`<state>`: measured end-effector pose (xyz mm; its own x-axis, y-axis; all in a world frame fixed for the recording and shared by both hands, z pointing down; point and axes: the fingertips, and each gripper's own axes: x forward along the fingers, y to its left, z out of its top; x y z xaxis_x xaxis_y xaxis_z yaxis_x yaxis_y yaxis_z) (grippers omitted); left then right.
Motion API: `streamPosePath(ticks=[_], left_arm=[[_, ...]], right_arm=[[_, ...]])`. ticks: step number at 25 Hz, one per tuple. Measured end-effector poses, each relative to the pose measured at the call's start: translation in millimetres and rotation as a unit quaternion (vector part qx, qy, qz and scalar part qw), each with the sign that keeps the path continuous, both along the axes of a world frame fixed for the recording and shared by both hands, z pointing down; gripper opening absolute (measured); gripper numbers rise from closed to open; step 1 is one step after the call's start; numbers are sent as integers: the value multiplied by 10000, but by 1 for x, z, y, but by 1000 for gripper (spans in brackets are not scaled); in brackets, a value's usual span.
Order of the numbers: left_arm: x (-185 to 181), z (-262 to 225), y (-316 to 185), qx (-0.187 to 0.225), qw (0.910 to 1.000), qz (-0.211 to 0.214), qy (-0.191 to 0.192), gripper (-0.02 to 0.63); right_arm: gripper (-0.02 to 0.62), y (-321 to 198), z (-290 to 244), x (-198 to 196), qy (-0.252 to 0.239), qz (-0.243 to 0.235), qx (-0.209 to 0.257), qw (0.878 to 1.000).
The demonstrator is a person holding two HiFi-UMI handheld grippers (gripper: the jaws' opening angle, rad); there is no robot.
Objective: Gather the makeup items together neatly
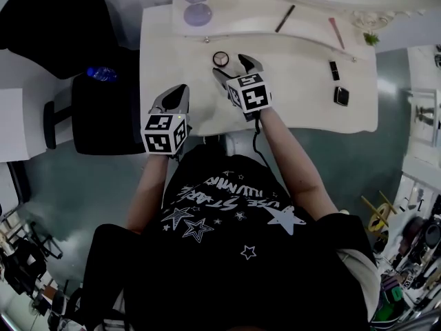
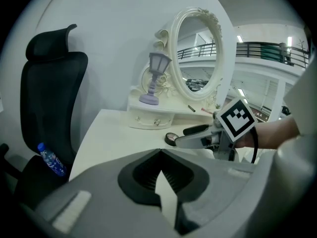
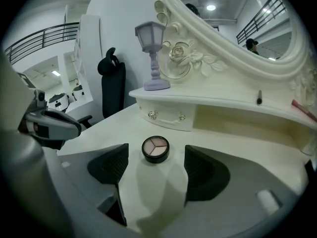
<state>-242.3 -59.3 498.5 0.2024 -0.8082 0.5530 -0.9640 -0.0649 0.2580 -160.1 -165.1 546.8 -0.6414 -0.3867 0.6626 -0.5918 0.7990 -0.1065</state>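
Note:
A round eyeshadow compact (image 1: pixel 220 58) (image 3: pixel 155 148) lies on the white vanity table (image 1: pixel 303 105), just below the raised shelf. My right gripper (image 1: pixel 234 69) (image 3: pixel 156 163) is open, its two pads either side of the compact and just short of it, not touching. My left gripper (image 1: pixel 176 96) (image 2: pixel 161 152) hovers over the table's front left part, shut and empty. Farther right lie a lipstick (image 1: pixel 334 69) and a small black case (image 1: pixel 341 96). A dark pencil (image 1: pixel 284 18) and a pink pencil (image 1: pixel 336 32) rest on the shelf.
A purple lantern lamp (image 1: pixel 196 5) (image 3: pixel 152 58) stands on the shelf's left end beside the ornate mirror (image 2: pixel 198 53). A black office chair (image 1: pixel 62 26) with a water bottle (image 1: pixel 101 73) on its seat stands left of the table.

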Motion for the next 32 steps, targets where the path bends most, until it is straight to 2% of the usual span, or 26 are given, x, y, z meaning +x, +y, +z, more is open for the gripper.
streamPosePath(ticks=[9, 16, 25, 32], left_arm=[[-12, 3, -2, -98, 9998, -174, 1, 2], [-12, -1, 7, -113, 9995, -304, -65, 2], [-5, -8, 15, -125, 9987, -433, -227, 2], [15, -12, 15, -74, 9988, -395, -274, 2]], right_arm=[[331, -6, 18, -22, 367, -341, -79, 9987], [249, -13, 22, -21, 495, -170, -166, 9985], [244, -5, 9, -16, 282, -259, -121, 9992], [242, -3, -9, 14, 110, -105, 24, 9999]])
